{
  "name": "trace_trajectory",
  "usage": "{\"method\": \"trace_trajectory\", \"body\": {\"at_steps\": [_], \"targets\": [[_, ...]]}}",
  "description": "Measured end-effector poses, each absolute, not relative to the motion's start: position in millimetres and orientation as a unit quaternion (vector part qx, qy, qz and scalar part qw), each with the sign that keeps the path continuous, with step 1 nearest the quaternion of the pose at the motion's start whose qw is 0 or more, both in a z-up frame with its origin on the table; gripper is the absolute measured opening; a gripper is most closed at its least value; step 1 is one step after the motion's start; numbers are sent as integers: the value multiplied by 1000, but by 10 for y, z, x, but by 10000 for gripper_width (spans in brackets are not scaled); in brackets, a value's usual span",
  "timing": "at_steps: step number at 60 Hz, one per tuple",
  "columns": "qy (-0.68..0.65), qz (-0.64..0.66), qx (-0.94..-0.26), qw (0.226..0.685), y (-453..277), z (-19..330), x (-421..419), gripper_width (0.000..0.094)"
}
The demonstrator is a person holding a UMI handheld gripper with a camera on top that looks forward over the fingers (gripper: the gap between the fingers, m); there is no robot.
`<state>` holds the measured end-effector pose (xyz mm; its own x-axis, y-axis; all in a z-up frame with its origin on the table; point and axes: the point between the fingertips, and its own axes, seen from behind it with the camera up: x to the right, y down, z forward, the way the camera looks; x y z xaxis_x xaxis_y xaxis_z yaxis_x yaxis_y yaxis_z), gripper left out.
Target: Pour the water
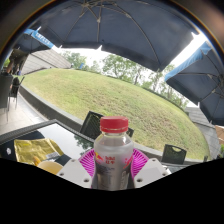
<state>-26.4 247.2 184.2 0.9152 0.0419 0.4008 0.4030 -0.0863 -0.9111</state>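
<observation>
From my gripper view, my claw [113, 165] pinches a clear water bottle [113, 155] with a red cap [114, 125], both pink pads [88, 163] pressed on its sides. Beyond it lie a yellow bag [38, 152], dark chairs [92, 124], a lawn [110, 95] and a canopy [110, 25].

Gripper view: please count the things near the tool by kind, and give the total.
Bottle, red cap, between the tool fingers: 1
Chairs beyond it: 2
Yellow thing beside the fingers: 1
Total: 4
</observation>
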Motion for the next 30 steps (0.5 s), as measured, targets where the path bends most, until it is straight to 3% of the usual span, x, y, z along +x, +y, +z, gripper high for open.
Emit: {"method": "trace_trajectory", "body": {"at_steps": [8,19,22,30], "targets": [[-55,-29,-734,676,2453,1576,20,411],[-14,47,-754,655,2407,1142,168,435],[-25,52,-763,643,2394,878,190,446],[-56,30,-753,655,2359,911,113,458]]}}
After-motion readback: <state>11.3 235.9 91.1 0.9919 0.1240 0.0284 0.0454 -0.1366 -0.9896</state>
